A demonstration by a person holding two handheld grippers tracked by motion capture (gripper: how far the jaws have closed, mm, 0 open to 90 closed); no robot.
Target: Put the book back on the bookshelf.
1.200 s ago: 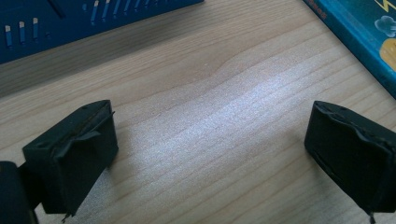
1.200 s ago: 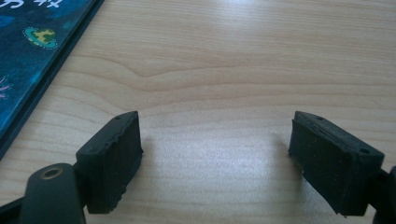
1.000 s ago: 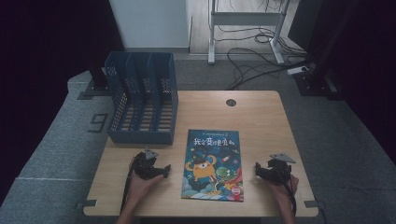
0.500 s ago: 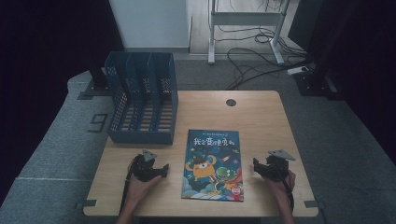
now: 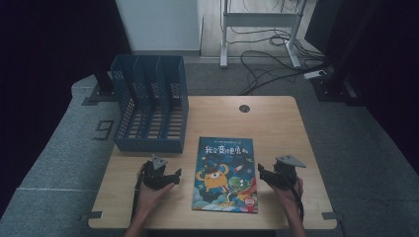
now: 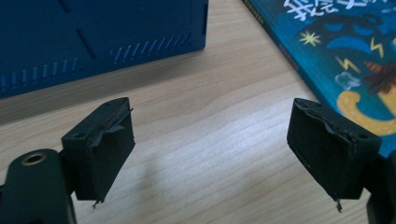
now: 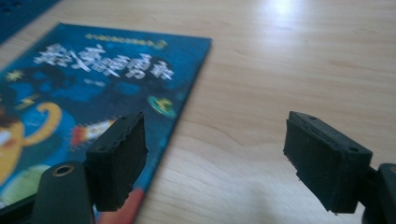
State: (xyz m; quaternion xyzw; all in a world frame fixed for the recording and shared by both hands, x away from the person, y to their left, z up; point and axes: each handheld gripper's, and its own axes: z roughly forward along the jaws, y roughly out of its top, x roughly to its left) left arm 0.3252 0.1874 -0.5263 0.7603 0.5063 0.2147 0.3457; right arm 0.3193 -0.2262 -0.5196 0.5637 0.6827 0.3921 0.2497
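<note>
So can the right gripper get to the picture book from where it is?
Probably yes. The right gripper sits open just beside the picture book, its jaws pointing at the book's edge, with bare table between them and nothing in the way.

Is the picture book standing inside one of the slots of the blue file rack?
No, the picture book lies flat on the wooden table, cover up, beside the blue file rack, between the left tongs and right tongs.
</note>
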